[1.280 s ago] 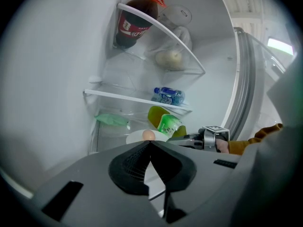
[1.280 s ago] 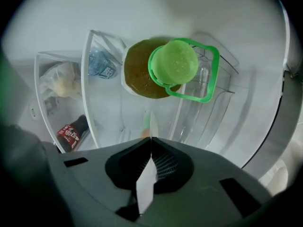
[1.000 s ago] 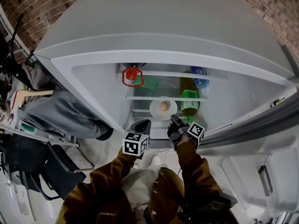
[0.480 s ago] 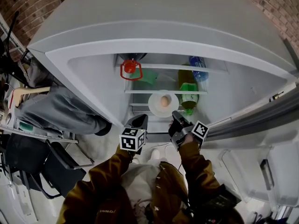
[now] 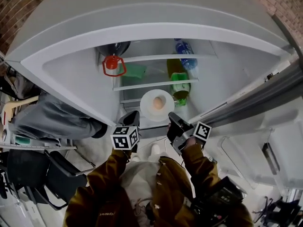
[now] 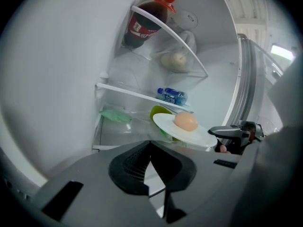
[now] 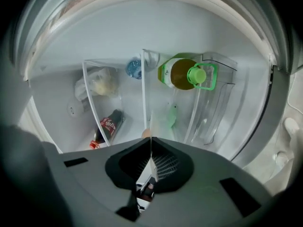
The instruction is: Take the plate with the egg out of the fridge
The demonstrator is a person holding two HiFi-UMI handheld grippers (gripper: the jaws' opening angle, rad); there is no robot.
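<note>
A white plate point(image 5: 150, 100) carrying a brown egg point(image 5: 157, 103) hangs in the open fridge point(image 5: 85, 86), above the lower shelf. My right gripper point(image 5: 171, 122) is shut on the plate's near rim. In the right gripper view the plate point(image 7: 151, 126) shows edge-on between the jaws, with the egg point(image 7: 146, 133) peeking beside it. The left gripper view has the plate point(image 6: 165, 122) and egg point(image 6: 186, 121) level, with the right gripper point(image 6: 226, 131) clamped on its right edge. My left gripper point(image 5: 131, 121) hovers left of the plate, shut and empty.
A red-capped cola bottle point(image 5: 112, 64), a green pouch point(image 5: 135, 71), a green-capped juice bottle point(image 5: 179, 82) and a water bottle point(image 5: 183, 51) sit on the shelves. The fridge door point(image 5: 255, 145) stands open at right. A seated person in grey point(image 5: 52, 117) is at left.
The right gripper has risen and drawn back with the plate, which now hangs off the shelf and closer to me. The left gripper has hardly moved.
</note>
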